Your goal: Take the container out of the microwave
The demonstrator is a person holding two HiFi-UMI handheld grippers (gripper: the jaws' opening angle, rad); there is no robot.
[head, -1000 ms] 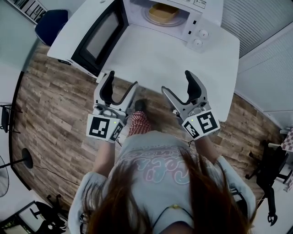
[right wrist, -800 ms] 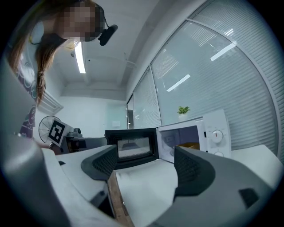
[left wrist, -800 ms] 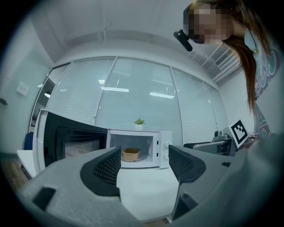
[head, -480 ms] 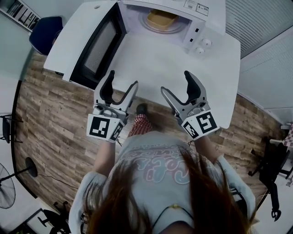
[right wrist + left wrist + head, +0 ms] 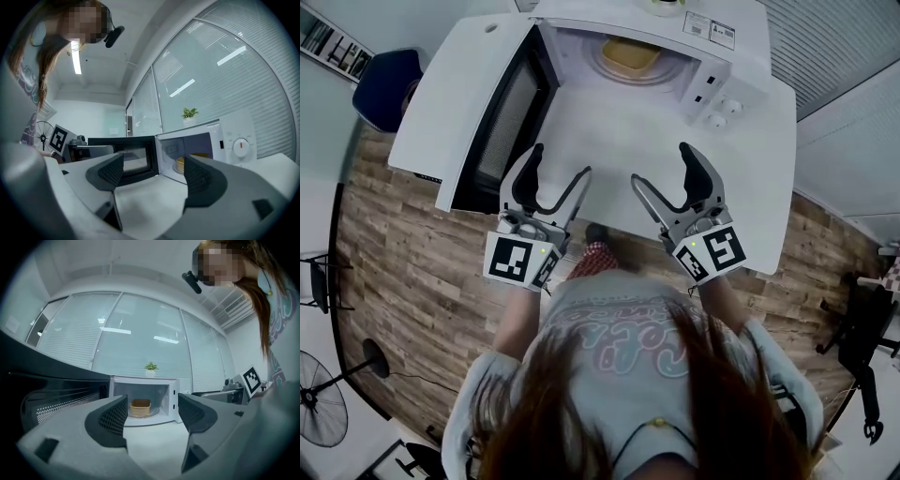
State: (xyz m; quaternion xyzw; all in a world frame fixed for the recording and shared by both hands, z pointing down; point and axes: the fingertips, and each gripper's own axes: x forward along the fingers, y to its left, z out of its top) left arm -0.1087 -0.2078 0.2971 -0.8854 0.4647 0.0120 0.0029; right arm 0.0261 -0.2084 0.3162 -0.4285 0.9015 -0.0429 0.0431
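A tan container [image 5: 630, 56] sits on the glass turntable inside the white microwave [image 5: 712, 66], whose door [image 5: 492, 108] hangs wide open to the left. The left gripper view frames the container [image 5: 140, 407] straight ahead, between the jaws. In the right gripper view only its edge [image 5: 180, 164] shows past the right jaw. My left gripper [image 5: 553, 175] and right gripper [image 5: 662, 175] hover side by side over the white table's [image 5: 619, 131] near edge, both open and holding nothing, well short of the microwave.
A small potted plant [image 5: 150, 367] stands on top of the microwave. Two dials [image 5: 722, 114] sit on its right panel. Left of the table a blue chair [image 5: 386, 77] stands on the wood floor. A fan [image 5: 321, 408] stands at lower left.
Both grippers have moved forward toward the microwave, and the view has shifted so more of the microwave's top shows. Both grippers stay open.
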